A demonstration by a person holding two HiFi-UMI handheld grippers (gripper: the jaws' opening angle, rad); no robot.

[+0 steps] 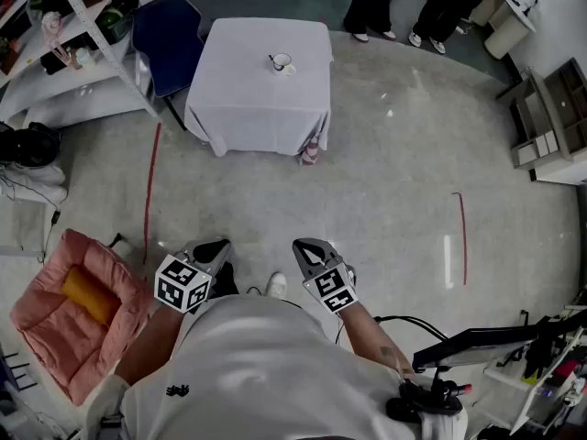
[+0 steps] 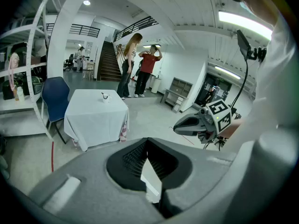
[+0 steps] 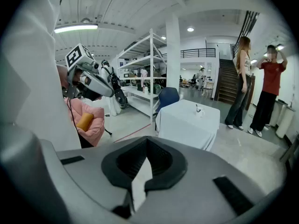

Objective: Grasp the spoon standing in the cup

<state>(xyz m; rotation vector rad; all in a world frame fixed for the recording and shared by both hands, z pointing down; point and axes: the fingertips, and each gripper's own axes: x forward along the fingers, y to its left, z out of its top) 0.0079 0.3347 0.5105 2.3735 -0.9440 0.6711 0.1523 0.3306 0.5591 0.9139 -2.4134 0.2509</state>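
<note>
**Spoon [image 1: 274, 60] being kept upright in the cup [image 1: 283, 63] on the table [image 1: 248, 99], at 12 o'clock, well apart from both grippers.**
Left gripper [image 1: 214, 248] and right gripper [image 1: 308, 248] are being held with fingers pressed together, empty. Unless these are being spread before contact, the cup is probably being risked: a shut tip could tip it over.

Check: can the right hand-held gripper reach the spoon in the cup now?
Probably not yet: right hand-held gripper is shut, held by the body; spoon and cup sit on the table across bare floor. Path looks free.
</note>
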